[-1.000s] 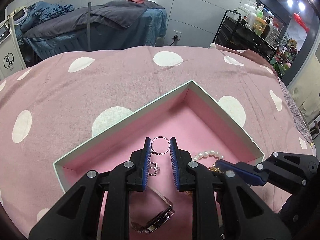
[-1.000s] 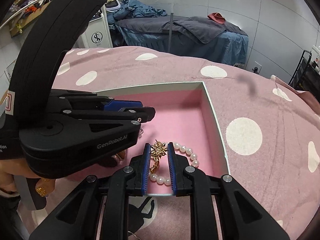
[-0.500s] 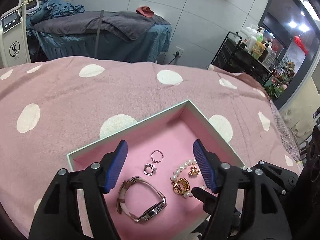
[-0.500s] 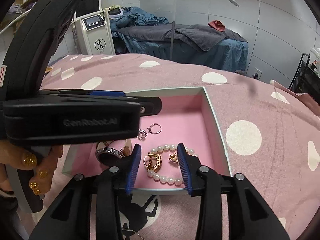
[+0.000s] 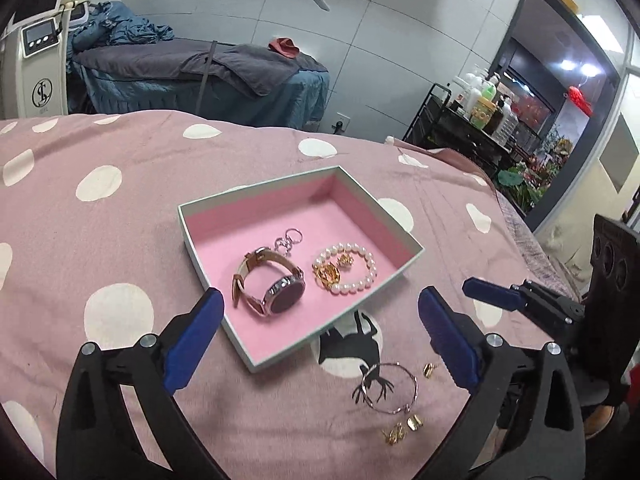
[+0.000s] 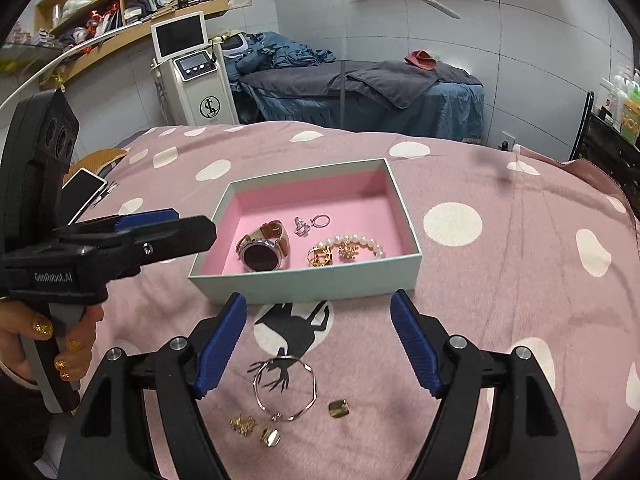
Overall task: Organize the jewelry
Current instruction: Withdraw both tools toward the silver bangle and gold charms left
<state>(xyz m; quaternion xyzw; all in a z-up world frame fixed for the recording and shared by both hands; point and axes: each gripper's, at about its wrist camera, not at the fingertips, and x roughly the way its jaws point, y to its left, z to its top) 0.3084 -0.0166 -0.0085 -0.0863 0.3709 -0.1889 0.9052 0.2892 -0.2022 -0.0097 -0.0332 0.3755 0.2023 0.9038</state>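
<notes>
A pale green box with pink lining lies on the dotted pink blanket. In it are a watch, two silver rings, a pearl bracelet and gold pieces. In front of the box, a silver bangle and several small gold earrings lie on the blanket. My left gripper hovers before the box, its jaws opening, nothing between them. My right gripper hangs above the bangle, jaws also opening and empty.
A phone lies at the blanket's far left edge. Behind stand a white machine, a treatment bed with grey towels and a black trolley of bottles. A hand with gold nails holds the left gripper.
Both grippers let go of their pieces inside the box, a ring on the left and a gold earring on the right. They opened wide and drew back and up.
</notes>
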